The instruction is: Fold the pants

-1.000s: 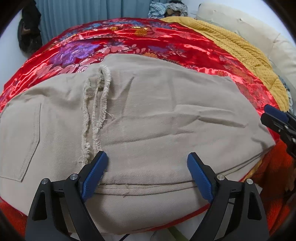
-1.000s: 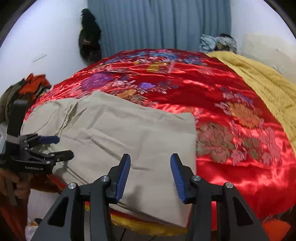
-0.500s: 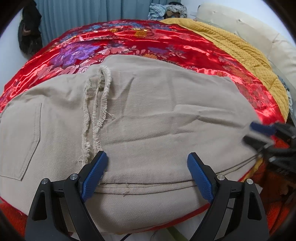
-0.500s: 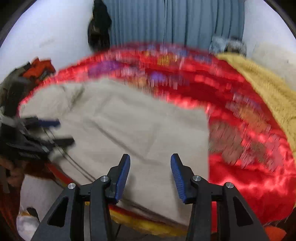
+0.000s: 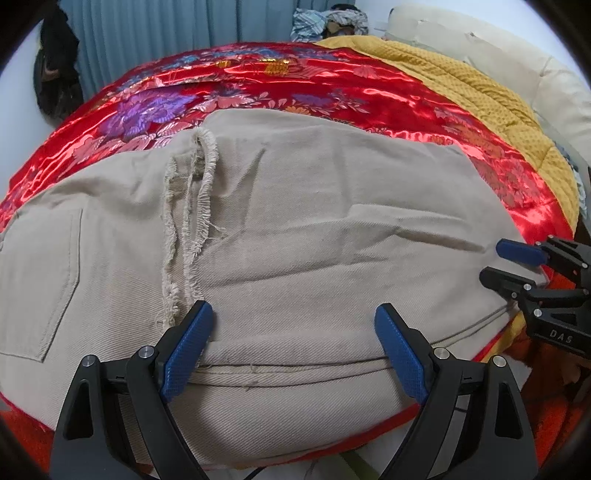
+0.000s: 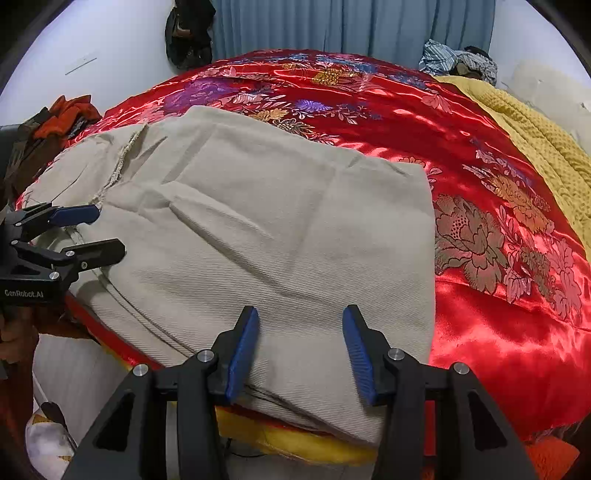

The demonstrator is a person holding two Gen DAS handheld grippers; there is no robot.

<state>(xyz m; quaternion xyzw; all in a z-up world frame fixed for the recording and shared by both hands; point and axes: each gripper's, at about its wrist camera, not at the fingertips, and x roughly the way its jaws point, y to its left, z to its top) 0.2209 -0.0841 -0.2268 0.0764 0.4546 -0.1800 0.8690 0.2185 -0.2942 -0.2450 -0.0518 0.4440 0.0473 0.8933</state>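
Beige pants (image 5: 314, 240) lie folded on a red satin bed cover (image 5: 258, 85), frayed leg hems (image 5: 192, 229) laid over the seat beside a back pocket (image 5: 40, 280). My left gripper (image 5: 293, 310) stands wide open just above the pants' near folded edge, nothing between its pads. In the right wrist view the pants (image 6: 258, 221) end in a square right edge. My right gripper (image 6: 300, 312) hovers over their near right corner, jaws partly apart and empty. Each gripper shows in the other's view: the right gripper (image 5: 493, 261) and the left gripper (image 6: 110, 229).
A yellow blanket (image 5: 480, 99) covers the bed's right side. Grey-blue curtains (image 6: 351, 26) hang behind the bed, with a dark garment (image 5: 55, 85) on the wall. A clothes pile (image 6: 62, 118) sits at far left. A hand (image 6: 14, 332) holds the left gripper.
The right gripper has dropped closer to the pants' near right corner and come in over the fabric's right end. The left gripper has kept still.
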